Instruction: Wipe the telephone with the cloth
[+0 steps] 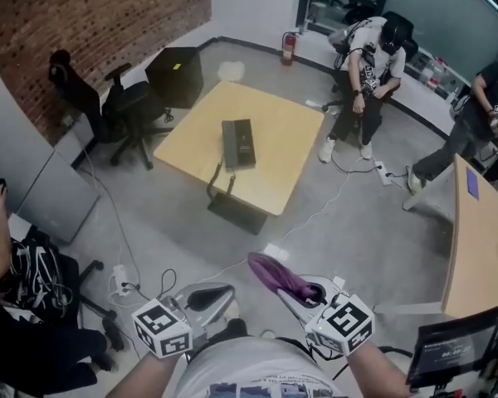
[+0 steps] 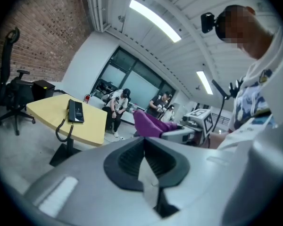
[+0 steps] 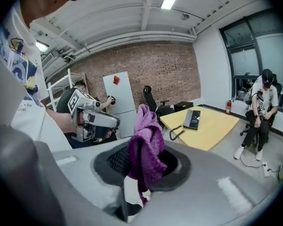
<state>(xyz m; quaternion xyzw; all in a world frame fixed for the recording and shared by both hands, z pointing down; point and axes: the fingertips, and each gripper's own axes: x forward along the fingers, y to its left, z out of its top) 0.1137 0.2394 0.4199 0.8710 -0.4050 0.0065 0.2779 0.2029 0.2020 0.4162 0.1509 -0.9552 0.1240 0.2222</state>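
Yellow table (image 1: 292, 138) bears a black corded telephone (image 1: 238, 143).

No words, numbers or brand names can be read anywhere. The marker cube (image 1: 162, 328) on the left tool (image 1: 218, 293) and the marker cube on the right tool (image 1: 290, 295) carry only black-and-white squares (no letters). Any print on the telephone (image 1: 238, 143) is too small to read.

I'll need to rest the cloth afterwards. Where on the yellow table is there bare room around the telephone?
Most of the table is bare: a wide patch between the telephone and the right edge, another between it and the left corner. The near edge is tighter, where the cord hangs over.
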